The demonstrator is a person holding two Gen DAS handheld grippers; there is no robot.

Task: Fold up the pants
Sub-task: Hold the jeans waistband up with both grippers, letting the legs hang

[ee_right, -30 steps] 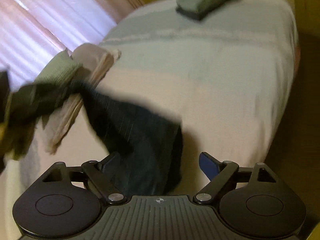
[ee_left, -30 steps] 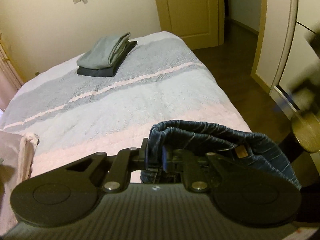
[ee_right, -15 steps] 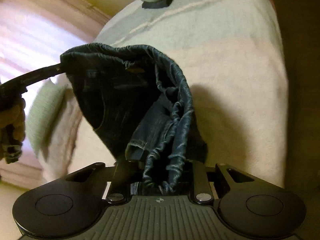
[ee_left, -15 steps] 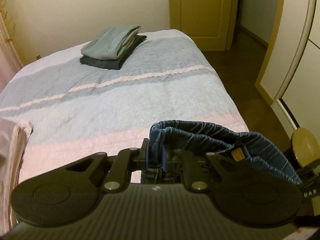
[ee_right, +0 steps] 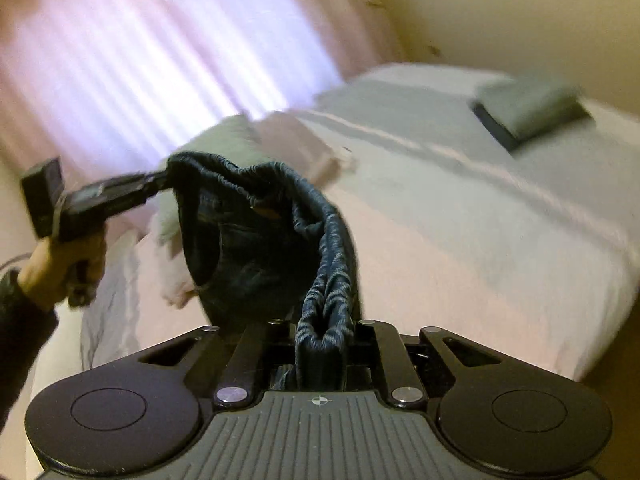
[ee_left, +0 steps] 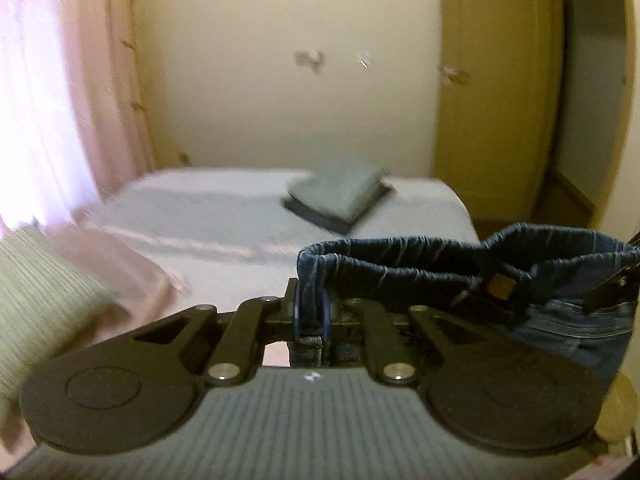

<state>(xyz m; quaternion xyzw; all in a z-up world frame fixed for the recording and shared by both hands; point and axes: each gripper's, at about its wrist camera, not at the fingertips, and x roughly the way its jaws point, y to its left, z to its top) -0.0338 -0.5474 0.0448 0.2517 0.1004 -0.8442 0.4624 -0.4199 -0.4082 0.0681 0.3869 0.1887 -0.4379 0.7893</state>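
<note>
1. Both ends of the waistband gripped: left gripper [ee_left: 310, 316] closed tight on one end of the jeans [ee_left: 440, 276], right gripper [ee_right: 322, 344] clamped on the other end, bunched elastic pinched between its fingers.
2. Jeans held up in the air above the near edge of the bed [ee_right: 480, 216], waistband sagging in a loop between the two grippers, dark denim hanging below it toward the bed; legs out of sight in both views, so cannot tell how they hang.
3. Left hand [ee_right: 60, 264] seen from the right wrist camera, wrapped round its gripper's handle, off to the window side of the bed.
4. Done so far, by the look of it: pickup only. No fold made, nothing laid flat on the bed yet.
5. Left to do, as a judgement: spread the jeans flat on the bare near part of the bed, bring one leg over the other, then fold lengthwise into a compact stack.
6. Already on the bed: a folded pile [ee_left: 340, 200] near the far end, and loose pale clothes [ee_left: 60, 280] at the window side of the bed, probably waiting their turn.
</note>
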